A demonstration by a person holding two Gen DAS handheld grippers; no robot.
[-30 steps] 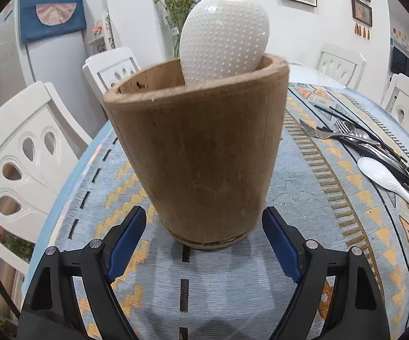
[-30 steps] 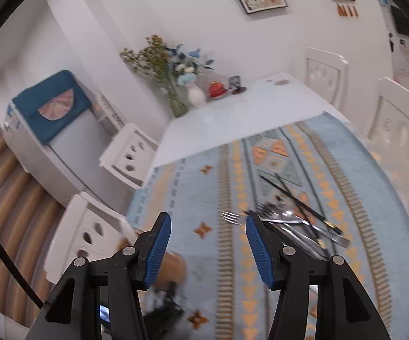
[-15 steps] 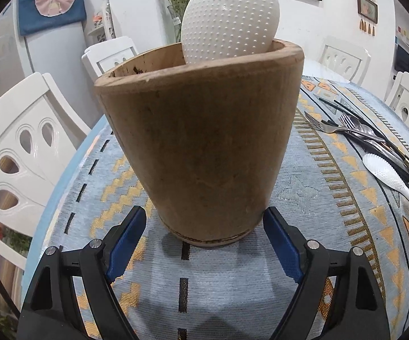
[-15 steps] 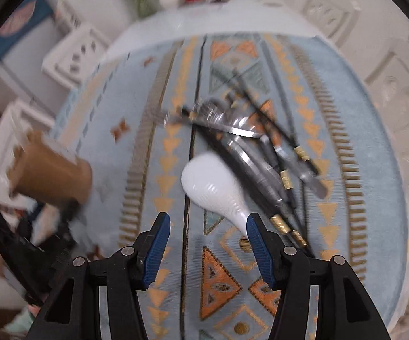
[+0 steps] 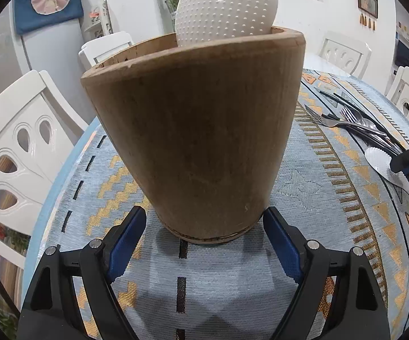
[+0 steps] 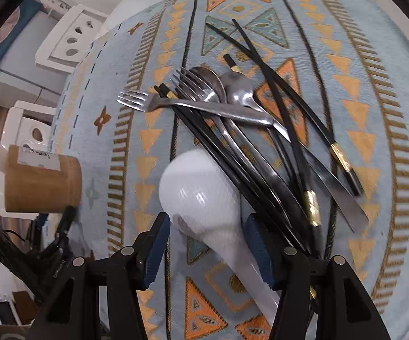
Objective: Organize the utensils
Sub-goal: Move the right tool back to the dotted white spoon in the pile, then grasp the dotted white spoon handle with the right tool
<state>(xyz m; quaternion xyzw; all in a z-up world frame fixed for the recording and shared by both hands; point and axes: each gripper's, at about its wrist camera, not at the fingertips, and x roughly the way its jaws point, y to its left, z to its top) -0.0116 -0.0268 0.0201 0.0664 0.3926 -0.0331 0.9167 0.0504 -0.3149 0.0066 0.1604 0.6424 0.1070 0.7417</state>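
The table (image 6: 125, 65) carried a wooden cup (image 5: 198, 130) holding a white rice paddle (image 5: 224, 8); the left hand-held gripper (image 5: 204, 240) stood open at its base, pads just clear; beside the cup, the right hand-held gripper (image 6: 207, 243) straddled, unclosed, another paddle (image 6: 201, 198) by the cutlery pile (image 6: 247, 130).

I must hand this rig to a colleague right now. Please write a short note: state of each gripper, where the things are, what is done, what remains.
Left gripper: open around the base of the wooden holder; contact unclear.
Right gripper: open, straddling the white rice paddle on the tablecloth, not gripping.
Done: one white paddle stands in the holder.
Left: the second paddle, forks, spoons, knives and chopsticks, all piled on the cloth.
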